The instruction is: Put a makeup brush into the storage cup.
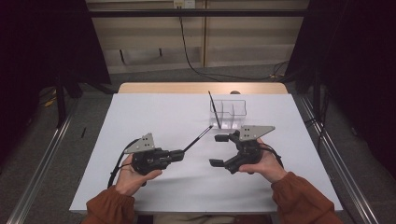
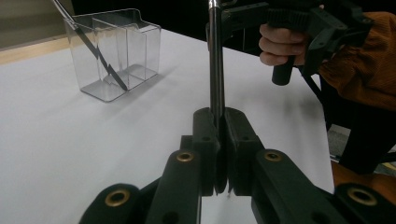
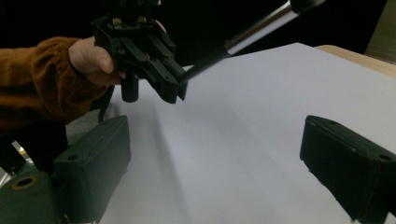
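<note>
Rod (image 2: 215,60): thin, stiff, likely light; smooth metal shaft, likely slippery. Pinched at its dark end by left gripper (image 1: 180,153), held above table (image 1: 154,112) near organizer (image 1: 229,112). Right gripper (image 1: 218,150): jaws spread, empty. Best grasped mid-shaft.

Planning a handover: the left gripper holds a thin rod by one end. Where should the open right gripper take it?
Probably on the free metallic stretch of the rod, beyond the left gripper. The right gripper faces it with jaws wide, so come in from the side, jaws straddling it crosswise.
</note>
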Demonstrator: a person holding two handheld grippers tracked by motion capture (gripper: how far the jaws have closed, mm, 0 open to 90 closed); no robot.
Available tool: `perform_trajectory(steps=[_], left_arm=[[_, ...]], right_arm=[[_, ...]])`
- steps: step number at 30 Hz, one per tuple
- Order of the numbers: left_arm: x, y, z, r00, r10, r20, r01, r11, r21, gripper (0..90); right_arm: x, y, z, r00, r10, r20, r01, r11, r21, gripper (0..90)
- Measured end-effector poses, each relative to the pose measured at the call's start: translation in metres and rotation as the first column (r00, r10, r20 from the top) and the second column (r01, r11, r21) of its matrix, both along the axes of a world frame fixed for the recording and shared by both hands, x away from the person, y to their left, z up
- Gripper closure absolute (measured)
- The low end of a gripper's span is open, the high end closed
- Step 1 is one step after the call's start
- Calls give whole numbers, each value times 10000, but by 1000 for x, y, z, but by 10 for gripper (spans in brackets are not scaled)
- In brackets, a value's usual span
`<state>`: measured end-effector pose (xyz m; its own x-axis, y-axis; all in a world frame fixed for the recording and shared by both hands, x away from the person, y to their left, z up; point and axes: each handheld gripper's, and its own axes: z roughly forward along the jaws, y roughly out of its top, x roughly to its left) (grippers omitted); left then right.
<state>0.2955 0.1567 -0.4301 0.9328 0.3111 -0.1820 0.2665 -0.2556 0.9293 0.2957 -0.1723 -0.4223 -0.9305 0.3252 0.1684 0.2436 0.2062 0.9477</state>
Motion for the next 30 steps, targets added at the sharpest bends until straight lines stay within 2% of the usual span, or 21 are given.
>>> perform_trajectory(steps=[2,7,10,12,14,19,21,30], left_arm=[[0,-1,0,10000,-11,95,11,10000,0,842],[-1,-6,-1,9998,-130,131,130,9999,5,842],[-1,-9,-1,9997,-208,158,207,9998,34,842],[-2,-10,-1,9995,-270,161,269,9996,75,842],[-3,-11,-2,9995,-256,193,255,9997,58,842],[-3,-13,-3,9992,-355,191,351,9993,162,842],[-3,-14,-3,9990,-396,197,392,9990,210,842],[-4,-17,-7,9970,-702,331,689,9968,394,842]], right_arm=[[1,1,1,10000,-11,52,10,9998,188,77],[3,5,4,10000,-60,-25,60,9995,312,102],[4,8,6,10000,-28,-9,28,9995,324,185],[6,10,7,10000,-63,-1,63,9990,443,205],[7,11,8,9999,-13,-160,21,9986,519,263],[8,10,8,9997,-16,-230,29,9985,554,345],[9,9,8,9995,76,-304,-58,9983,579,410],[8,10,8,9986,354,-400,-333,9980,540,547]])
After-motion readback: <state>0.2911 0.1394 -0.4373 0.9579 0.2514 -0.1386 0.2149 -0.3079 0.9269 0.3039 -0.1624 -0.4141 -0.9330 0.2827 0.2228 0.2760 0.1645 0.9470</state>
